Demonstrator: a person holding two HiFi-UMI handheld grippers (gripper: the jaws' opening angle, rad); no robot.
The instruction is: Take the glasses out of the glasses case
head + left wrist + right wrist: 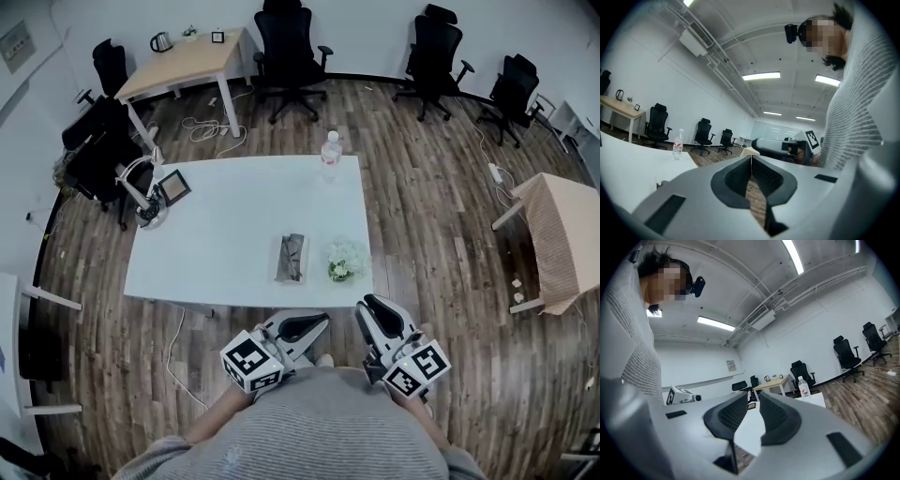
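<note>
Grippers hovering short of the table (225, 234) edge
Left gripper (317, 322) is pinching shut on nothing, right gripper (372, 307) is gaping empty; glasses case (292, 258) is lying near that edge.

A bottle (330, 150) is standing at the desk's (225, 234) one o'clock corner. Flowers (345, 261) are lying at four o'clock, and a lamp (141, 192) is sitting at nine o'clock. Chairs (287, 47) are waiting beyond.
</note>
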